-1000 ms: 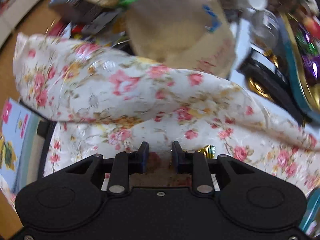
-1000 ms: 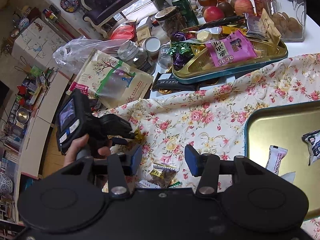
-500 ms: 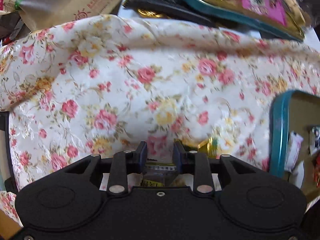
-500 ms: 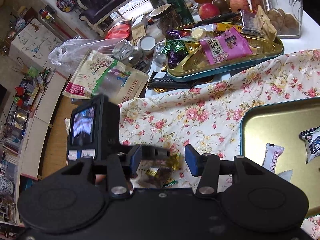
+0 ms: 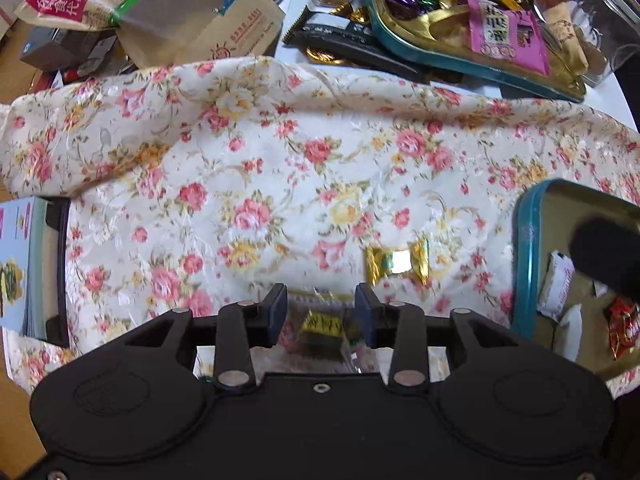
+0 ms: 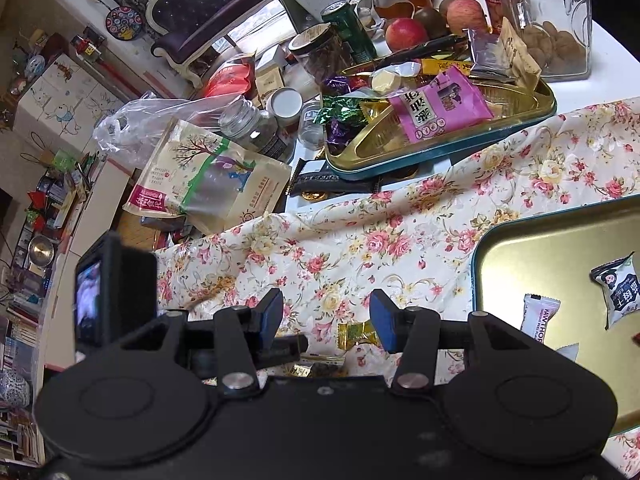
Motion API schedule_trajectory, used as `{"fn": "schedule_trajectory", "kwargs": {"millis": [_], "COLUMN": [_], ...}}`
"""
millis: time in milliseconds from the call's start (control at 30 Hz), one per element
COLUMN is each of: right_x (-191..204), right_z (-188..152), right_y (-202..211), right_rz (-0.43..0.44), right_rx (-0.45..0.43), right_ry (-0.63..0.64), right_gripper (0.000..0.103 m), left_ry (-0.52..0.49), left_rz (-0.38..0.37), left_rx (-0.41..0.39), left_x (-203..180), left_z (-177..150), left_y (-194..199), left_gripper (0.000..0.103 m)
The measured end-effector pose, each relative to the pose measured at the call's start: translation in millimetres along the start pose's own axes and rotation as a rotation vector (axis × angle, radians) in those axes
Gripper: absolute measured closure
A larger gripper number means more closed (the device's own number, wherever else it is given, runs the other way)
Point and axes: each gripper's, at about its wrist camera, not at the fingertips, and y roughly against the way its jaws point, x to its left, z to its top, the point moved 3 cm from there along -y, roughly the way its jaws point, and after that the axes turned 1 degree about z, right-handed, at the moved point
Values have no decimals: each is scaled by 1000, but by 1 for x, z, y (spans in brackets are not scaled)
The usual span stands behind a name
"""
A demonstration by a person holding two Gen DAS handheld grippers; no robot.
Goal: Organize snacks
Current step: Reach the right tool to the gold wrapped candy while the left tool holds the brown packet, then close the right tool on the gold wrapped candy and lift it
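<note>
My left gripper is shut on a clear-wrapped snack with a yellow label, held just above the floral cloth. A gold-wrapped candy lies on the cloth just ahead of it and also shows in the right wrist view. My right gripper is open and empty above the cloth, over the left gripper's body. The teal-rimmed gold tray at the right holds a white Hawthorn bar and a dark-and-white packet.
A second teal tray at the back holds a pink packet and several wrapped candies. A beige zip pouch, jars, a green can, apples and a glass jar crowd the far table. A black sachet lies by the cloth edge.
My left gripper has swung from the table's left edge toward the right with the snack in it and now faces the gold tray. The right gripper has barely moved.
</note>
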Motion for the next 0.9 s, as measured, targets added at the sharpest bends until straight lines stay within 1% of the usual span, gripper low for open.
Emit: {"fn": "schedule_trajectory", "kwargs": {"millis": [100,200,267,400,433,500,733,800,833,900], "right_x": [0,0,0,0,-1,-2,-2,-2,-2,-4], "right_z": [-1,-3,-5,-6,-6,-4,0,0,0,1], "right_y": [-1,-1,-1,-4,-5,-7,-10,-8,-7,-4], "right_rz": [-5,-6,-12,-21,-34,-34,-6,-3,-2,1], "right_rx": [8,15,15,24,21,23,36,32,30,25], "right_ry": [-4,0,3,7,4,3,-26,-25,-27,-34], "right_gripper": [52,52,52,52,52,50,50,50,50,50], "left_ry": [-25,-45,-54,-49,-48,-63,-55,-43,-43,-55], "left_rz": [0,27,55,75,94,118,120,108,87,77], "left_rx": [5,-8,0,41,43,48,43,50,39,6], "left_x": [-4,-8,-10,-14,-15,-17,-13,-12,-11,-9], "left_z": [-7,-4,0,9,10,11,8,6,6,5], "left_y": [2,-1,-9,-35,-40,-47,-46,-43,-39,-30], "left_gripper": [55,51,51,50,49,45,44,46,47,47]}}
